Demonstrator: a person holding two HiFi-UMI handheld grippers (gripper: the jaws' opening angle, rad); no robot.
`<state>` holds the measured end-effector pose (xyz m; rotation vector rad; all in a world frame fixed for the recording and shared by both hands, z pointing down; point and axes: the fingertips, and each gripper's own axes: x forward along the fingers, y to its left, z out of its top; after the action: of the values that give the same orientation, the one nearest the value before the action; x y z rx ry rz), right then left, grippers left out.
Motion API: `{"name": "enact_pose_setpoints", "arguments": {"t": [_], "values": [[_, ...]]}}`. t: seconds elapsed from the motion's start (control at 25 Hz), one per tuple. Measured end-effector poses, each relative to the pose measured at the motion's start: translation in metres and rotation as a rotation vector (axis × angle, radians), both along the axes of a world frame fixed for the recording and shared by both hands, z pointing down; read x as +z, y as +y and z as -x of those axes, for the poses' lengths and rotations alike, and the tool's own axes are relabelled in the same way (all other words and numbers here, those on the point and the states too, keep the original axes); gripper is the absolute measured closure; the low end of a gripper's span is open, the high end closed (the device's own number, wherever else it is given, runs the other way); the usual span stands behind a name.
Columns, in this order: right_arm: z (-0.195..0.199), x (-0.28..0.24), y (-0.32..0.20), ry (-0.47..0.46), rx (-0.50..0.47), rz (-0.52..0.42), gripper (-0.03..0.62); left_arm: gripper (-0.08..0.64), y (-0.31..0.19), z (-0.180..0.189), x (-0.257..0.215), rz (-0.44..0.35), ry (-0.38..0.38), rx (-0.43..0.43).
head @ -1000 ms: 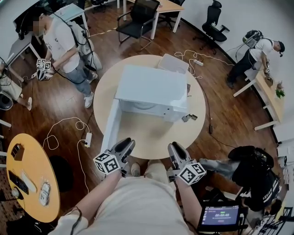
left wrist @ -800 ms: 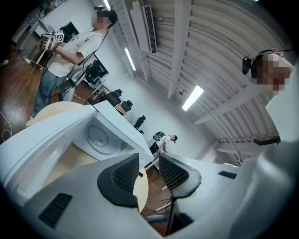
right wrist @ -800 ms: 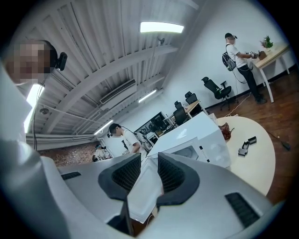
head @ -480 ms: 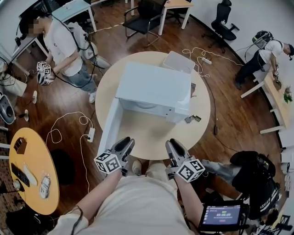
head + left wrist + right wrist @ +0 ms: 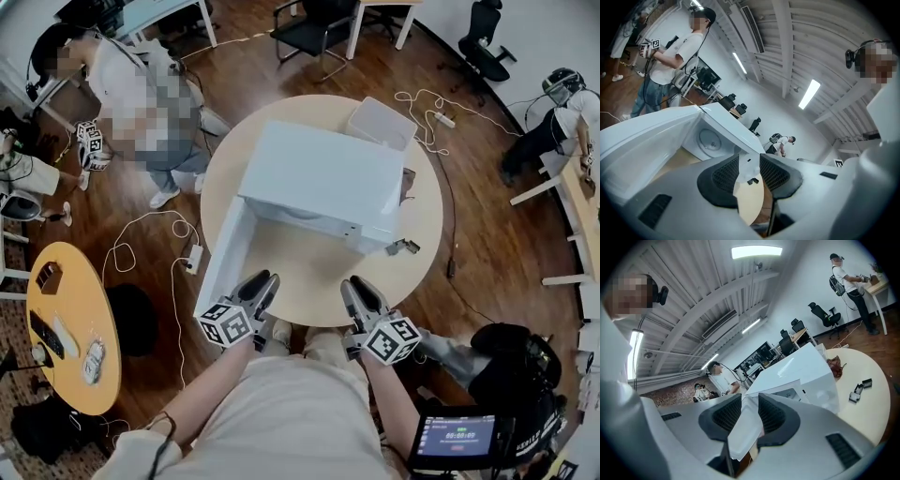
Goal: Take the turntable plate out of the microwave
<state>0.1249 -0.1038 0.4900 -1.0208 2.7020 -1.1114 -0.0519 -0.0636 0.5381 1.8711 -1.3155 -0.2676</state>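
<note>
A white microwave (image 5: 319,178) stands on a round beige table (image 5: 309,272), with its door (image 5: 228,253) swung open towards me on the left. In the left gripper view a pale round turntable plate (image 5: 710,139) lies in the cavity; in the head view only its edge (image 5: 298,214) shows under the top. My left gripper (image 5: 258,286) hovers at the table's near edge beside the door, open and holding nothing (image 5: 749,161). My right gripper (image 5: 358,292) hangs over the near edge in front of the microwave, also open and holding nothing (image 5: 750,404).
A white bin (image 5: 380,122) sits behind the microwave and a small dark clip (image 5: 405,247) lies on the table to its right. People stand around the room. Cables cross the floor, with a yellow side table (image 5: 70,328) at left and a black bag (image 5: 511,361) at right.
Both grippers have edged forward over the table's near edge towards the microwave. Their jaws stand as before.
</note>
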Motion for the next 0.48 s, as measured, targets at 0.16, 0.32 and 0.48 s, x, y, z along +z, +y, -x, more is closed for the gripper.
{"name": "enact_pose_setpoints", "arguments": {"t": [0.16,0.32,0.48], "values": [[-0.001,0.002,-0.015,-0.002,-0.035,0.009,0.494,0.434,-0.011,0.000,0.001,0.010,-0.009,-0.040],[-0.001,0.004,-0.028,-0.004,-0.066,0.017,0.494,0.434,-0.022,0.001,0.000,0.015,-0.015,-0.082],[-0.001,0.004,-0.038,-0.009,-0.100,0.024,0.494,0.434,-0.032,0.001,-0.001,0.019,-0.021,-0.120]]}}
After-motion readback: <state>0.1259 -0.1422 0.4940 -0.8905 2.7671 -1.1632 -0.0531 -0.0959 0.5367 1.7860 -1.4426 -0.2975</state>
